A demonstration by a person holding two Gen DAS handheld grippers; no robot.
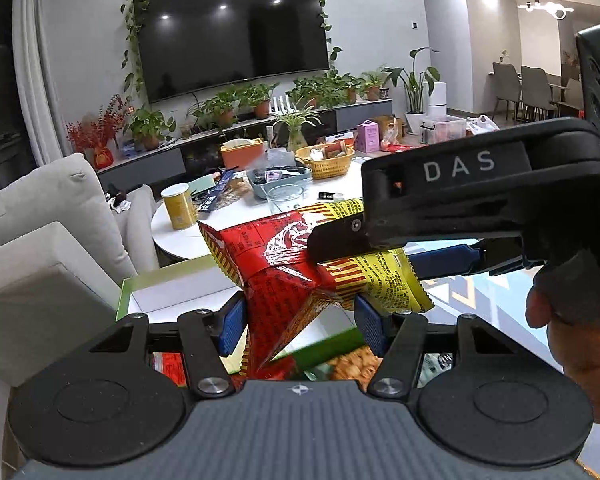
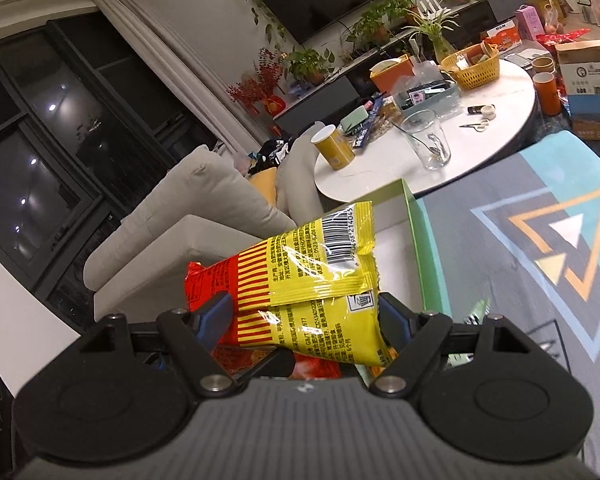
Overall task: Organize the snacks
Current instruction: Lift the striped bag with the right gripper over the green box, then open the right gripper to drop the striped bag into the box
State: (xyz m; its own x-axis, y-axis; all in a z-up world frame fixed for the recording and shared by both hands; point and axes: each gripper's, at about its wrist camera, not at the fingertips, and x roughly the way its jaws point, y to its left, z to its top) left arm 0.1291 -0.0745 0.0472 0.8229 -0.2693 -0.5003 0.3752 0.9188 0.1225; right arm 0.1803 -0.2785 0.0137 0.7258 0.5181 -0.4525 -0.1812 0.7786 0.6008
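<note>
A red and yellow snack bag (image 1: 268,256) (image 2: 312,264) hangs in the air, held from two sides. My left gripper (image 1: 300,320) is shut on its red lower end, blue pads (image 1: 232,328) pressing both sides. My right gripper (image 1: 360,260) (image 2: 304,320) reaches in from the right in the left wrist view and is shut on the bag's yellow end. Under the bag lies an open green box (image 1: 122,300) (image 2: 424,248) with a white inside. More snack packs (image 1: 352,368) show low in the left wrist view, partly hidden by the gripper.
Beyond the box stands a round white table (image 2: 480,148) crowded with a yellow can (image 1: 178,208), a glass (image 2: 428,140) and a yellow basket (image 1: 328,160). A beige sofa (image 1: 40,220) sits on the left. A patterned rug (image 2: 540,240) lies on the right.
</note>
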